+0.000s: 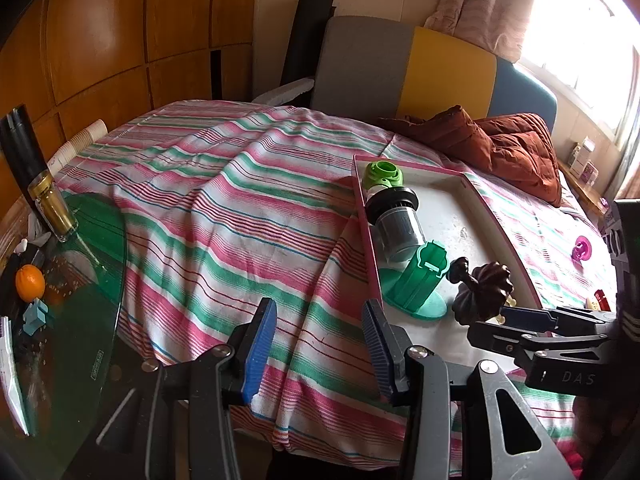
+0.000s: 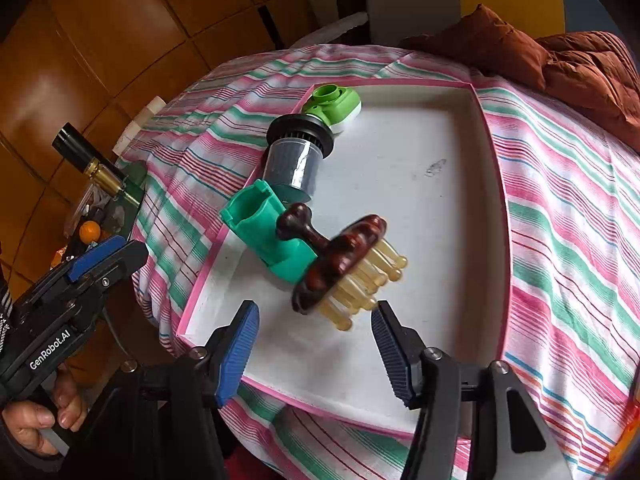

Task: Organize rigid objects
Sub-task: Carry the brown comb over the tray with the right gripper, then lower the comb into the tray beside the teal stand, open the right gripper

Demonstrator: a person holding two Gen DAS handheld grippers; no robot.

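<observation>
Blurring brush point(image 2: 344, 264), bristles indistinct

White lettering "GenRobot.AI" runs along the black body of the left gripper point(image 2: 100, 258), at eight o'clock in the right wrist view. In the left wrist view the right gripper point(image 1: 532, 320) shows "DAS" on its black body at four o'clock — the rest is cut off. A small label on the glass table point(image 1: 95, 364) is too small to read.
</observation>
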